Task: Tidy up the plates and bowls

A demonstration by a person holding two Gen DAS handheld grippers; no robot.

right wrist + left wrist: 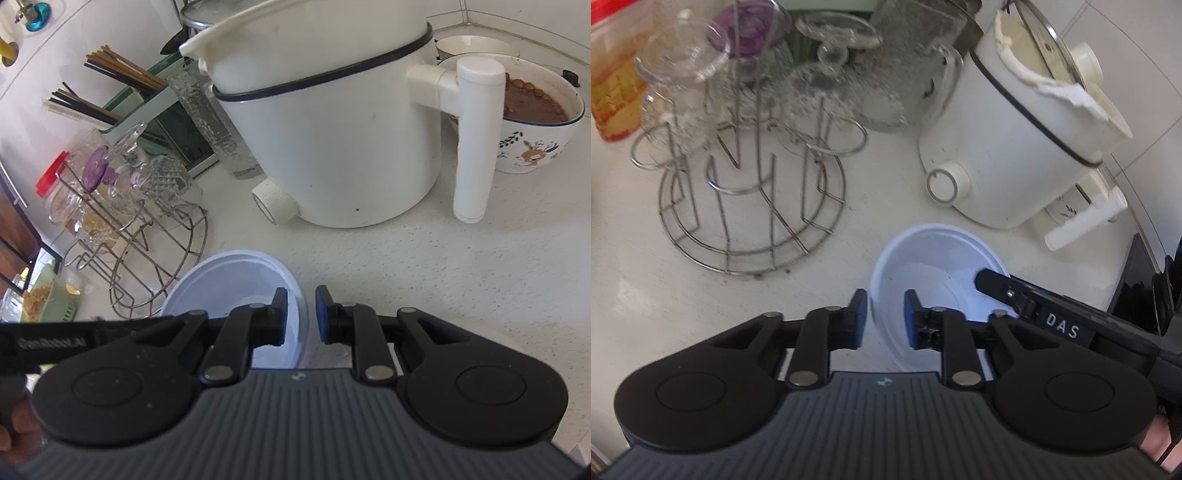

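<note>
- The bowl [934, 273], pale blue-white, sits upright on the white counter [886, 177], just in front of the white cooker [1015, 147] and right of the wire rack [750, 206].
- The left gripper [885, 317] has its blue-padded fingers [858, 314] partly open, one on each side of the bowl's near-left rim; whether the pads touch the rim I cannot tell.
- The right gripper [301, 317] is likewise partly open across the bowl's [236, 280] right rim, one finger inside and one outside; contact is unclear here too.
- Only the left view shows the right gripper's finger [1001, 286] reaching into the bowl from the right, and a glass lid [1049, 40] propped behind the cooker.
- The left view looks down on the rack, with upturned glasses [683, 62] on its upper rings and a red-lidded jar [613, 74] at the counter's far-left edge.
- Only the right view shows the cooker's [332, 140] long handle [476, 140] in full, and behind it a patterned bowl of brown food [535, 122] near the far-right corner.
- Only the right view shows a green holder of chopsticks [122, 92] against the wall, left of the cooker.
- A ribbed glass jug [214, 122] stands between that holder and the cooker.
</note>
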